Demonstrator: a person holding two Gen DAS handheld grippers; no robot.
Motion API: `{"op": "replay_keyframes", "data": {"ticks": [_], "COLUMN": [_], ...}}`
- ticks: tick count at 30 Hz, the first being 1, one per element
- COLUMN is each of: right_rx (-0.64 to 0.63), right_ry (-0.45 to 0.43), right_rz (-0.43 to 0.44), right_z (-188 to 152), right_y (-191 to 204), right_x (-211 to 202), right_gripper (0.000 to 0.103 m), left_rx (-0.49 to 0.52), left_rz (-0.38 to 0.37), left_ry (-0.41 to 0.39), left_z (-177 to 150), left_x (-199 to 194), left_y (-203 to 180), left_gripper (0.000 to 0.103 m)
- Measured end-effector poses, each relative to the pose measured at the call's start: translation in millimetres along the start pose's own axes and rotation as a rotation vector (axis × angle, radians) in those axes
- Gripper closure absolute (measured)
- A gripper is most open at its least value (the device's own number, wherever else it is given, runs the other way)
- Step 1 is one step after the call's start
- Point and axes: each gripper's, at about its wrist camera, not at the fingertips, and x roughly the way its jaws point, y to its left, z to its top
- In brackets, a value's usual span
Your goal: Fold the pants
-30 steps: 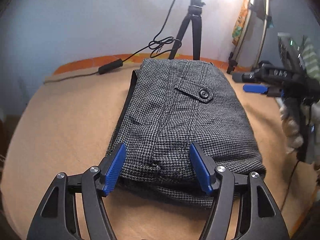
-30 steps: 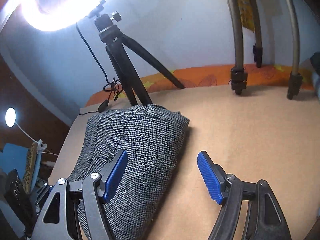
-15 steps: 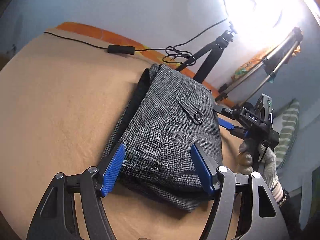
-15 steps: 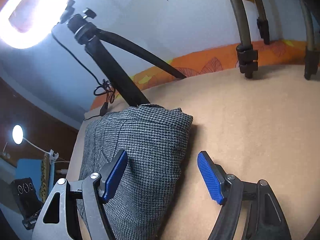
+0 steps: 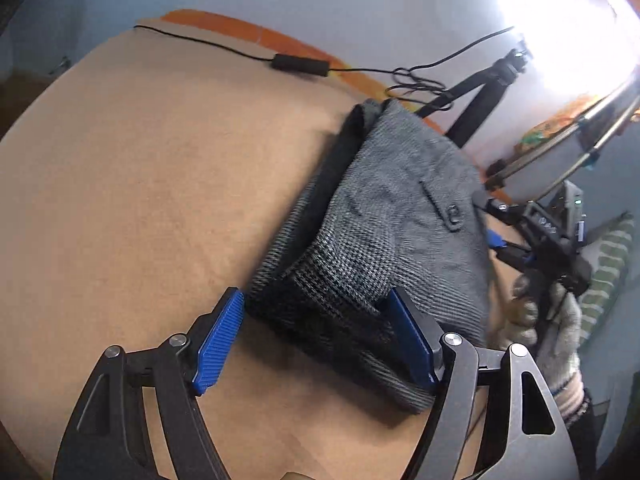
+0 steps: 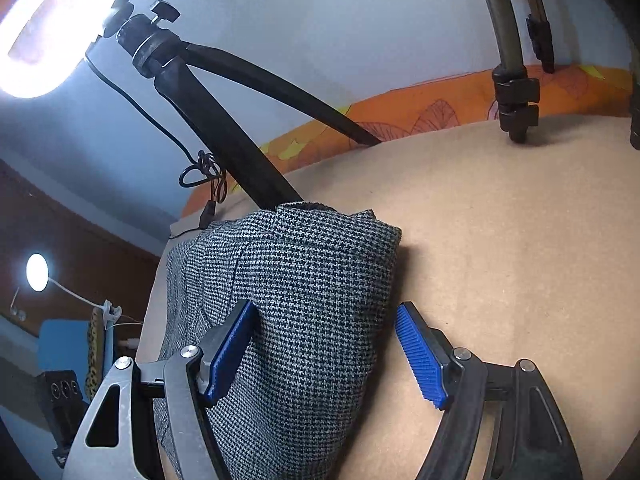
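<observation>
Grey houndstooth pants (image 5: 400,216) lie folded in a thick bundle on the tan table (image 5: 140,200), back pocket button up. My left gripper (image 5: 316,336) is open, its blue pads astride the bundle's near end. My right gripper (image 6: 326,352) is open, its pads astride the bundle's (image 6: 304,304) other side edge. The right gripper also shows in the left wrist view (image 5: 508,240), held by a gloved hand. Neither pinches the cloth.
A black tripod (image 6: 208,104) with a ring light (image 6: 48,32) stands just behind the pants. A cable with an inline switch (image 5: 300,65) runs along the back edge. Stand legs (image 6: 516,100) rest on the table at the back right.
The left gripper has tilted and swung, so the pants now sit diagonally in its view. The right gripper has moved closer, its pads now straddling the bundle's edge.
</observation>
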Motion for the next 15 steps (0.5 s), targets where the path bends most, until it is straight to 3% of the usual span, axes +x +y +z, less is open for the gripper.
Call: {"op": "replay_keyframes", "data": {"ticks": [6,15], "right_rx": [-0.020,-0.038], "right_ry": [0.000,-0.022], "right_rz": [-0.009,0.004], "right_z": [3.3,1.5], "right_y": [5.7,20.5], "right_x": [5.6,20.5], "right_gripper": [0.026,0.021], "left_rx": [0.018,0.045], "left_rz": [0.030,0.070], "left_ry": [0.017,-0.075], "left_z": [-5.5,-13.2], "left_x": [15.9,18.6], "left_y": [-5.1,-7.8], "left_gripper": [0.029,0.026]}}
